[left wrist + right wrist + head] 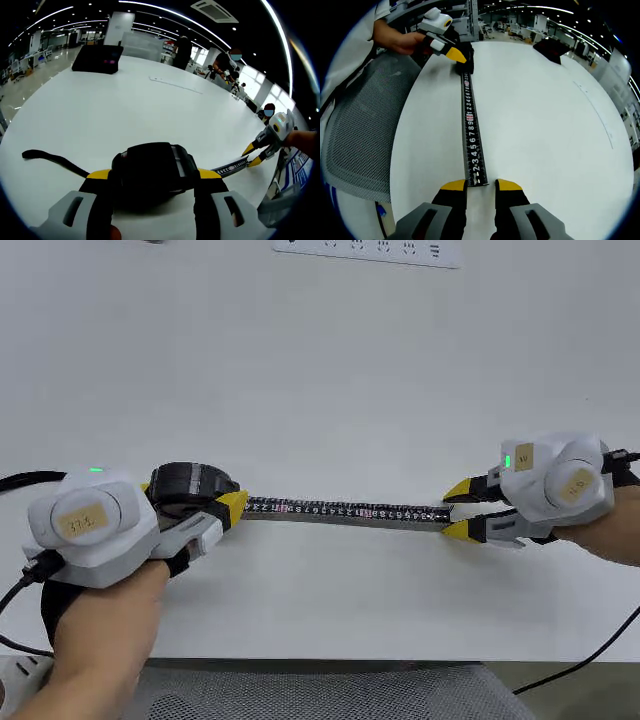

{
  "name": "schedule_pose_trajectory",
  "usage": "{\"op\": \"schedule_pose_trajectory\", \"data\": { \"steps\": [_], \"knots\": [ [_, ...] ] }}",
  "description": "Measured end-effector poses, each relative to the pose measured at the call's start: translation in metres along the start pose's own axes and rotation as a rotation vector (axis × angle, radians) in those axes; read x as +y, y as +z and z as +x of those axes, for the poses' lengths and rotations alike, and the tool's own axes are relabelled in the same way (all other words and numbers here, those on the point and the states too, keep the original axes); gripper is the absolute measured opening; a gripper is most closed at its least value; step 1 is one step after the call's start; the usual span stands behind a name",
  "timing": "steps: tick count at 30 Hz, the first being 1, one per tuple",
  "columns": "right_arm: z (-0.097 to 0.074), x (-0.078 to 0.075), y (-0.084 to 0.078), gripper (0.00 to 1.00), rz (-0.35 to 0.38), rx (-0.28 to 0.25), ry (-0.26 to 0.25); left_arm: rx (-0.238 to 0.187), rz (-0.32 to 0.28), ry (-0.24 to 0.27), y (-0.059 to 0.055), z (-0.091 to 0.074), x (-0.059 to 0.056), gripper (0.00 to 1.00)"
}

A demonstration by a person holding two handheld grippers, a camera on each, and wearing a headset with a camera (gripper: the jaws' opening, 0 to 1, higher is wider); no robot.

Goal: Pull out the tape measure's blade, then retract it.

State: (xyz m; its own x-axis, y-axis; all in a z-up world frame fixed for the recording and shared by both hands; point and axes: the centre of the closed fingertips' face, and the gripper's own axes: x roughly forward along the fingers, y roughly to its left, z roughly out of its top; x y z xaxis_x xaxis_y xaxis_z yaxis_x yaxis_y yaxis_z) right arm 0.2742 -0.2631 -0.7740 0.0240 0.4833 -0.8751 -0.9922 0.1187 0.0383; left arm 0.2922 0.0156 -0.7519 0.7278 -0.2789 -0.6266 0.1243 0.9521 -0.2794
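Head view: on the wide white surface the left gripper, white with yellow tips, is clamped around the black rounded tape measure case, with one jaw on each side of it. The case rests on the surface at the left. From the case the black metal blade with white numbers runs out to the right, lying flat and nearly straight on the surface. Its free end sits between the two yellow tips of the right gripper, whose jaws are spread apart, wider than the blade. In the right gripper view the end of the blade lies nearer to one jaw and seems to touch it, but this is too small to say surely; the other jaw is clearly apart from it. In the left gripper view the case sits tight between the jaws, and a thin black strap lies on the surface just beside the case. A white power strip lies at the far edge, well apart from the tape measure. A grey mesh chair seat stands just before the near edge of the surface.
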Motion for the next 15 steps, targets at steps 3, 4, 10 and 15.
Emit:
{"op": "schedule_pose_trajectory", "data": {
  "steps": [3,4,10,15],
  "knots": [
    [0.0006,-0.0002,0.0006,0.17,-0.009,0.003,0.010,0.001,0.000,0.000,0.0001,-0.0003,-0.0001,0.61],
    [0.0006,-0.0003,0.0005,0.17,-0.016,0.006,0.013,0.000,0.000,0.000,0.0001,-0.0002,0.0001,0.61],
    [0.0011,0.0002,0.0008,0.14,-0.049,0.024,0.025,0.002,-0.001,0.000,0.0001,-0.0003,0.0000,0.61],
    [0.0015,0.0000,0.0000,0.12,-0.059,0.044,0.023,0.001,-0.003,0.002,0.0003,-0.0004,-0.0003,0.61]
  ]
}}
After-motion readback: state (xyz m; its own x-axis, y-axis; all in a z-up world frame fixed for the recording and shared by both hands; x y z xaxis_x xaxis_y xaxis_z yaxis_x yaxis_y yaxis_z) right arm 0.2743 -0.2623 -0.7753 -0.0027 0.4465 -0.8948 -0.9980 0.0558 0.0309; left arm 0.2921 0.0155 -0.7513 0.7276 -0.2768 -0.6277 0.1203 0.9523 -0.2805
